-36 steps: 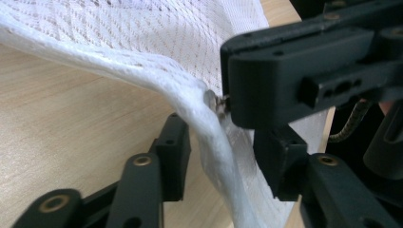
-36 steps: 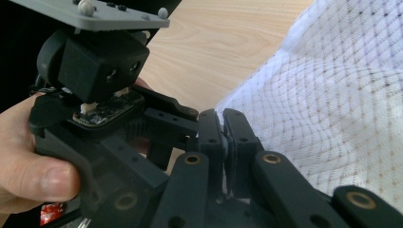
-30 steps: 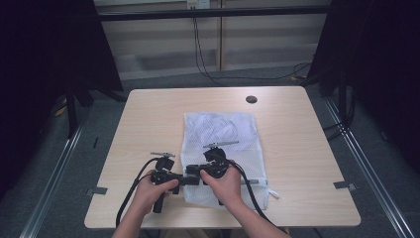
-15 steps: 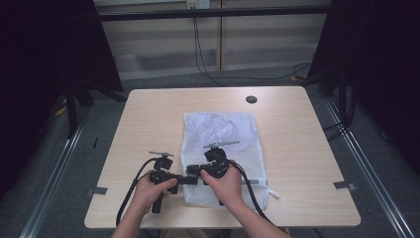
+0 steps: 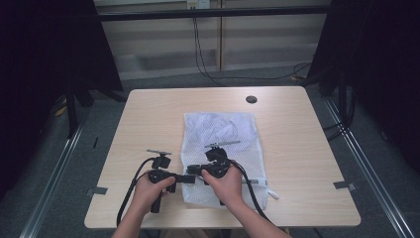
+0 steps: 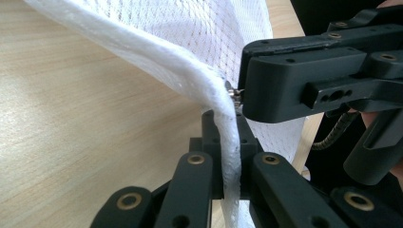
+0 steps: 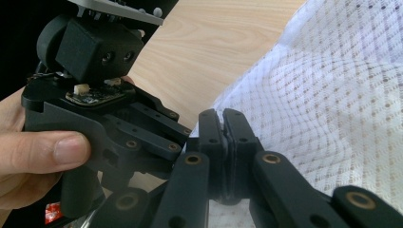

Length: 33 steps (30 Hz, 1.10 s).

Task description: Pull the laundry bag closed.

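Little has shifted since the earlier frames: both hands sit where they were, and the left tool (image 6: 227,142) has just been closing, its black jaws now pinched on the thick hemmed edge of the white mesh laundry bag (image 5: 220,144). Facing it, the right tool (image 7: 223,137) is clamped tight, jaws meeting at the bag's edge beside a small metal zip pull (image 6: 233,91). That bag lies flat on the pale wooden surface (image 5: 148,114), mid-table. Around it: grey floor, dark curtains, hanging cables.
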Motion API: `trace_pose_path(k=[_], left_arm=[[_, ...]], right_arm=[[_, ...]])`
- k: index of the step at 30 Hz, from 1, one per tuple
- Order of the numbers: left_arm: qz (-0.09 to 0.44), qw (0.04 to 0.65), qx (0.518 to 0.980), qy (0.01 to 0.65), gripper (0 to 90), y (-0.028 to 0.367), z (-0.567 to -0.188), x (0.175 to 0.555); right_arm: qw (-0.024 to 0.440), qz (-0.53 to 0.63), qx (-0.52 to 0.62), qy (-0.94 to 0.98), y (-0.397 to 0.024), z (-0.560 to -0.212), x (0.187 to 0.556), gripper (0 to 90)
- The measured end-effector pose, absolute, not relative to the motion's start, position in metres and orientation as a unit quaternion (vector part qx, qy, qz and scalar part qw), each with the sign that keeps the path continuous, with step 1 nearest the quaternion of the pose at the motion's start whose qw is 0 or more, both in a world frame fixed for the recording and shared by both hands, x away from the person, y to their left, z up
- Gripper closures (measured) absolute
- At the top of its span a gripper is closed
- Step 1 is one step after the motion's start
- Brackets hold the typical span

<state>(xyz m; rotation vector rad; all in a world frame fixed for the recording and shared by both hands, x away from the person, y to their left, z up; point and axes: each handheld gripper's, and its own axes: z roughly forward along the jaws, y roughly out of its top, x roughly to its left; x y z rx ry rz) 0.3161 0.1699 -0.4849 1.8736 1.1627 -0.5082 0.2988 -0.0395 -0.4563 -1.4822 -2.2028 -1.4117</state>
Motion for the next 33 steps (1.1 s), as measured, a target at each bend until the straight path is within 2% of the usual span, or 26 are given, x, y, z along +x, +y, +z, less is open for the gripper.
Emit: trace_pose_path(k=[18,22,24,33], left_arm=[[-0.209,0.433,0.741,0.47,88.6,0.173,-0.482,0.315],[-0.209,0.437,0.737,0.472,88.7,0.176,-0.481,0.315],[-0.212,0.442,0.731,0.474,88.7,0.176,-0.48,0.314],[-0.212,0.44,0.737,0.466,88.6,0.176,-0.48,0.315]], right_arm=[[0.081,-0.47,-0.497,-0.725,-0.049,-0.456,0.298,87.2],[0.07,-0.461,-0.496,-0.733,-0.052,-0.456,0.299,87.3],[0.081,-0.464,-0.503,-0.724,-0.057,-0.458,0.3,87.3],[0.084,-0.461,-0.501,-0.727,-0.061,-0.458,0.299,87.3]])
